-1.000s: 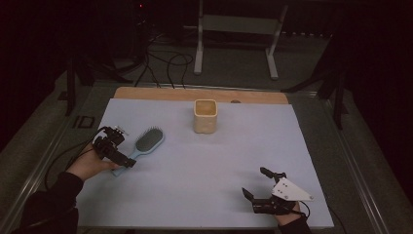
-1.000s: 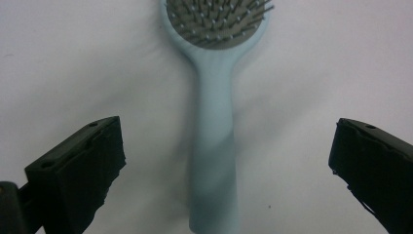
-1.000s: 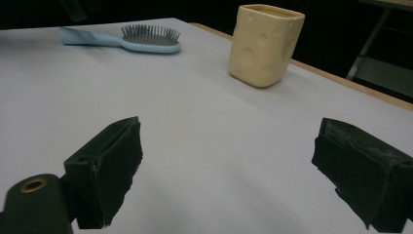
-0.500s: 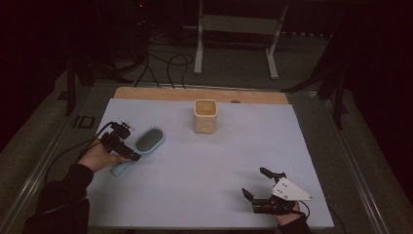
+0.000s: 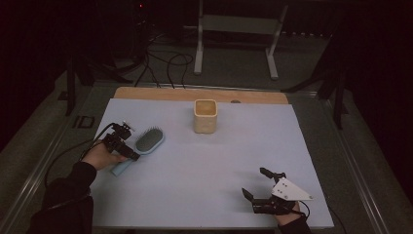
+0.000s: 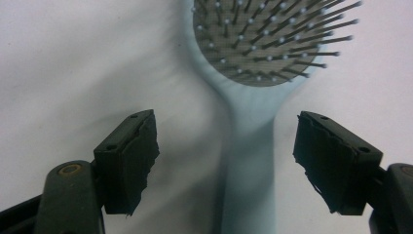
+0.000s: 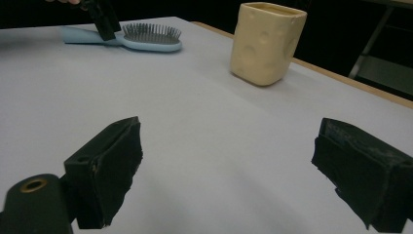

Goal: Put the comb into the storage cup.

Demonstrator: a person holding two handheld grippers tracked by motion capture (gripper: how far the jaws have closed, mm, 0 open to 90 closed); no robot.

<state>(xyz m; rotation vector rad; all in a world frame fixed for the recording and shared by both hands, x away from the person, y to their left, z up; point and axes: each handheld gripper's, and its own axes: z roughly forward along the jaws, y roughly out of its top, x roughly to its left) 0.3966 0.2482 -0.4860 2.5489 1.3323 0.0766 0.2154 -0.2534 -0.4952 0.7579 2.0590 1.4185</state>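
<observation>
A pale blue hairbrush (image 5: 148, 141) lies bristles up on the left of the table. In the left gripper view its handle (image 6: 251, 165) runs up between my jaws to the bristled head (image 6: 272, 44). My left gripper (image 5: 131, 156) (image 6: 226, 131) straddles that handle. Its jaws have just been closing, but a gap still shows on each side and the pads touch nothing. A cream cup (image 5: 205, 117) (image 7: 268, 44) stands upright at the back centre. Near the front right, my right gripper (image 5: 254, 181) (image 7: 229, 129) rests open with nothing between its jaws; its view shows the brush (image 7: 146, 36) far off.
A light sheet (image 5: 195, 175) covers the table, and a wooden strip (image 5: 160, 92) shows along its back edge. Beyond the table stand a metal frame's legs (image 5: 199, 48) and loose cables (image 5: 165, 63) on the floor. Bare sheet lies between the two grippers.
My left gripper has moved right and down over the brush's handle, and its jaws have narrowed around it. The right gripper, the brush and the cup have stayed put.
</observation>
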